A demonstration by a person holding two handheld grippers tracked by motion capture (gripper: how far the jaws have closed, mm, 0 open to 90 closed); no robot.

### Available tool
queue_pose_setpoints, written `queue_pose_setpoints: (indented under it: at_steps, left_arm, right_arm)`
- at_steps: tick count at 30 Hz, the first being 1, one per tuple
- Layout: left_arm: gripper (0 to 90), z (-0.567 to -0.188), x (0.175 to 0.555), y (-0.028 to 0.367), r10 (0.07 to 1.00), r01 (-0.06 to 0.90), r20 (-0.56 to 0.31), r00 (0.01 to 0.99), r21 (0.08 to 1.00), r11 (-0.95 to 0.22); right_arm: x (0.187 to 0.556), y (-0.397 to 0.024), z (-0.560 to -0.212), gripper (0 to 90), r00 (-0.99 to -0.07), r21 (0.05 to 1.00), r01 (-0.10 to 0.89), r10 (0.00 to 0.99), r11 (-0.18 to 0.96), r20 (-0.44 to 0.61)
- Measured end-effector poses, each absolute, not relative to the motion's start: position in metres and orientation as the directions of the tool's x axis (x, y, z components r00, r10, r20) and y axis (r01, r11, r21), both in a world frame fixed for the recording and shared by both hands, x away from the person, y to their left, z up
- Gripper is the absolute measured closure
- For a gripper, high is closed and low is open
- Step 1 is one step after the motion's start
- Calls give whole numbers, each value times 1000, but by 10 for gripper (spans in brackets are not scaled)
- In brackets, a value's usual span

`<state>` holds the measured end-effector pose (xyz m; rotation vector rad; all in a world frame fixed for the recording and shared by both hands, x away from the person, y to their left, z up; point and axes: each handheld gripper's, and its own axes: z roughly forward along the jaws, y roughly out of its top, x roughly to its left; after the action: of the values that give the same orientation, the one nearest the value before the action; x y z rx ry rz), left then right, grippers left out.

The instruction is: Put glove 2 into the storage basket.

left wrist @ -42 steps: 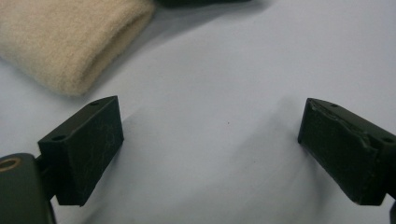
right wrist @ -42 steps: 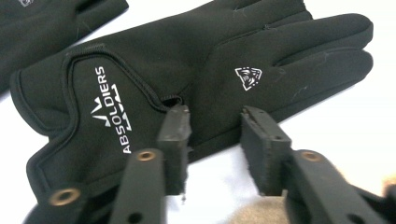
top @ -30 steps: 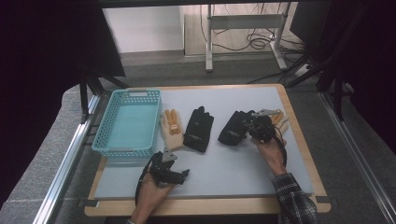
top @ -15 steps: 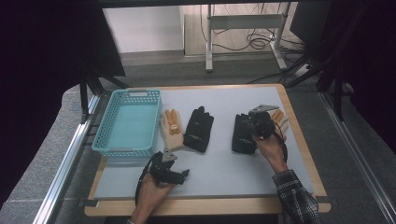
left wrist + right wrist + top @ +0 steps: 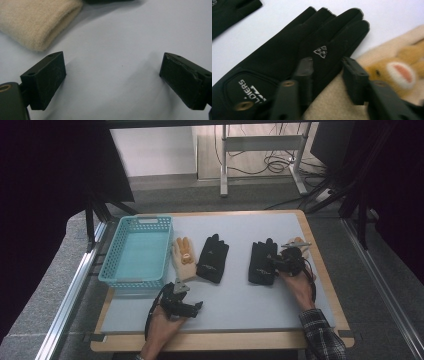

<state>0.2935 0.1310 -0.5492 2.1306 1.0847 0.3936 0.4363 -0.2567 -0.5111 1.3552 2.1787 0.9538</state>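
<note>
Pale grey surface carries a black fabric glove lying flat at its right side, partly over a beige plush glove. Right gripper, jaws just opening narrowly, straddles its edge unpressed. Left gripper rests wide apart, holding nothing, near a turquoise plastic basket.

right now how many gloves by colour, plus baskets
black gloves: 2
beige gloves: 2
basket: 1
total: 5
</note>
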Motion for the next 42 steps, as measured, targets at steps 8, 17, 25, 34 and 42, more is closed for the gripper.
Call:
queue_pose_setpoints:
  at_steps: [8,17,25,34,42]
  left_arm:
    - [69,-549,294,131,797,583,-44,602,706,-401]
    - [70,-549,294,131,797,583,-44,603,706,-402]
    - [70,-549,294,131,795,582,-41,605,704,-407]
    - [70,-549,294,131,795,583,-40,605,703,-408]
    - [70,-549,294,131,795,582,-41,605,704,-407]
  right_arm:
    - [428,-241,-486,852,-489,753,566,872,336,-22]
    - [432,-186,-463,798,-586,773,503,810,386,-23]
    - [437,-146,-464,609,-658,768,461,752,444,-39]
    - [445,-159,-465,567,-649,787,472,761,397,6]
    - [450,-145,-466,512,-681,793,463,732,396,33]
